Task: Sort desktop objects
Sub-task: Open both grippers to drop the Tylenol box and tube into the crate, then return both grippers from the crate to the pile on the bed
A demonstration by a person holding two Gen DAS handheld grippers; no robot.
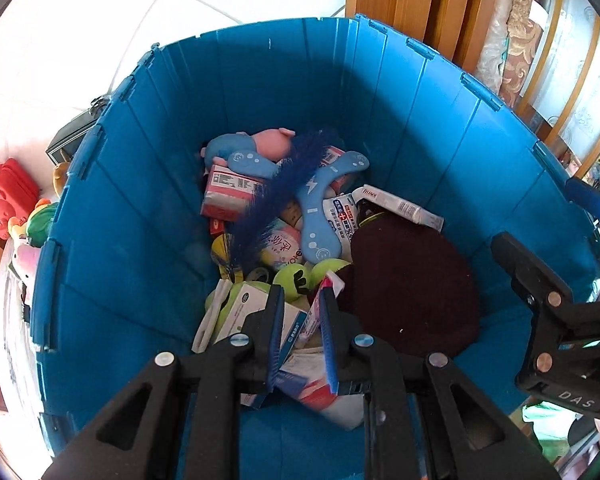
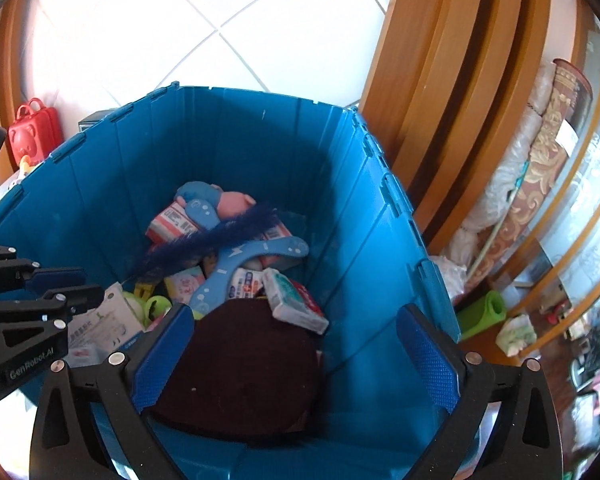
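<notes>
A deep blue bin holds several things: boxes, tennis balls, a blue boomerang toy, a dark blue feather and a plush toy. My left gripper reaches down into the bin's near left side. Its jaws stand a narrow gap apart, shut on a pink-and-white package whose end sticks out past the fingertips. My right gripper stands wide open with nothing between its pads. It hangs over a dark maroon cloth lying in the bin.
A wooden door frame rises right behind the bin. Rolled rugs and a green roll lie to the right. A red bear-faced case and small toys stand left of the bin on white floor tiles.
</notes>
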